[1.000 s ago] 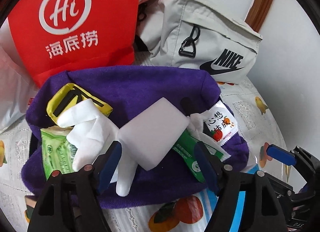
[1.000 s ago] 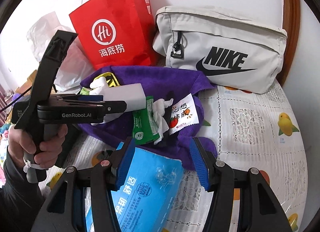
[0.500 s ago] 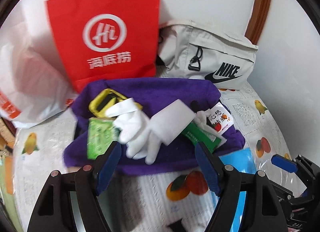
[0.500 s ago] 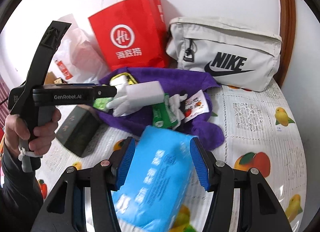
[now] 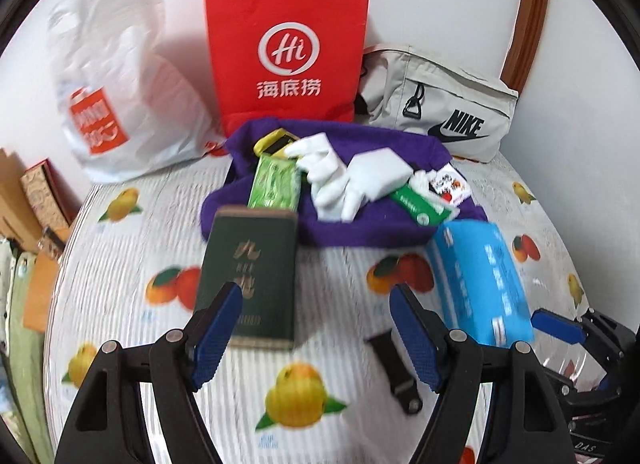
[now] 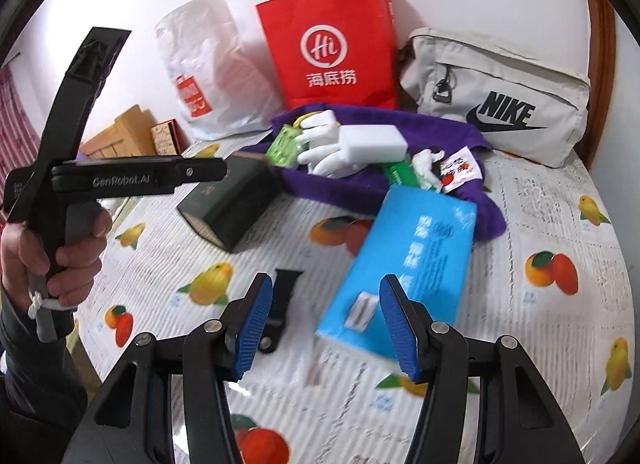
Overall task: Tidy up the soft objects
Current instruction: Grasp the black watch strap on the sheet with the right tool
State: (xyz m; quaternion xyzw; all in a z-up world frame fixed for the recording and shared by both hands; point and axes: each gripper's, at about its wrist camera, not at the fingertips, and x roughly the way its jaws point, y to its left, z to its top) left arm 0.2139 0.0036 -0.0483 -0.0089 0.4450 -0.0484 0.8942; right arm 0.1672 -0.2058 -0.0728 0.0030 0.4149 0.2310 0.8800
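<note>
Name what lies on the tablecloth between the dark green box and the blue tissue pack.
A small black strap piece lies between the dark green box and the blue tissue pack; both wrist views show it.

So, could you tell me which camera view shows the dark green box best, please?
The left wrist view: the dark green box lies face up, its gold lettering showing, though blurred. In the right wrist view the box is seen from a corner, partly hidden behind the left gripper.

Dark green box (image 5: 249, 264) lettering blurred, unreadable; white plastic bag (image 5: 120, 76) print smeared; blue tissue pack (image 6: 404, 264) txt illegible.
</note>
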